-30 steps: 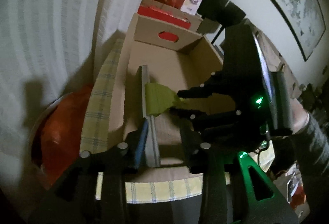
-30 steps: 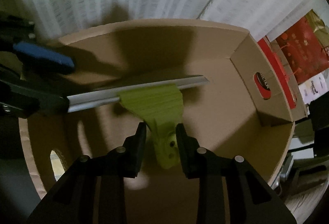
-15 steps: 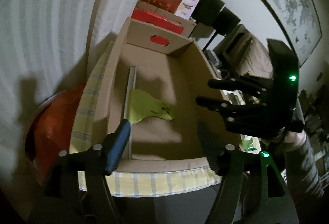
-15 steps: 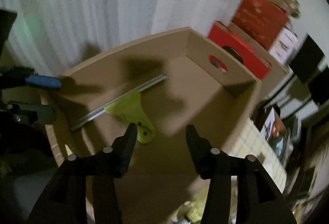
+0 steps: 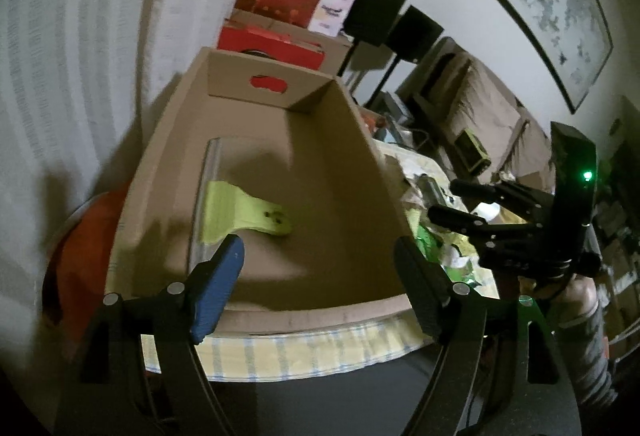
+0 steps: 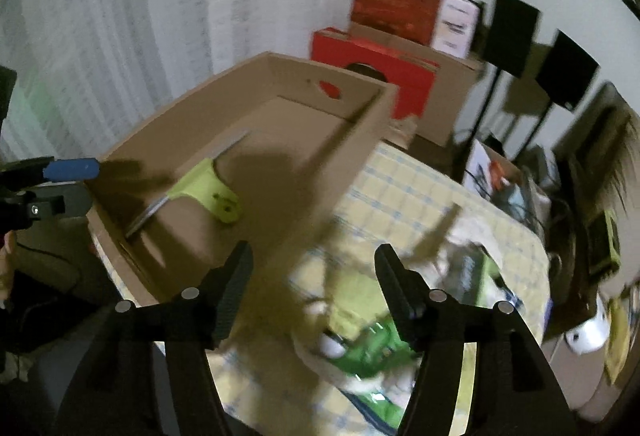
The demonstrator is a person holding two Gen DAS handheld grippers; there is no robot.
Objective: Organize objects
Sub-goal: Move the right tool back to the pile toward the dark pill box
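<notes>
My left gripper point(image 5: 320, 268) and right gripper point(image 6: 314, 282) both hang released, fingers spread and holding nothing. The green squeegee point(image 5: 236, 210) lies flat inside the cardboard box point(image 5: 360, 164), at my left gripper's eleven o'clock.

Desk, covered with a yellow cloth checked in pale blue point(image 6: 404, 192), its near edge hanging over the front point(image 5: 304, 352). On the left part stands an open cardboard box point(image 5: 360, 140) with a hand-hole in its far wall. To the right of the box lies a loose heap of packets and wrappers point(image 6: 372, 348), green and yellowish, blurred in the right-wrist view; individual items cannot be told apart.
</notes>
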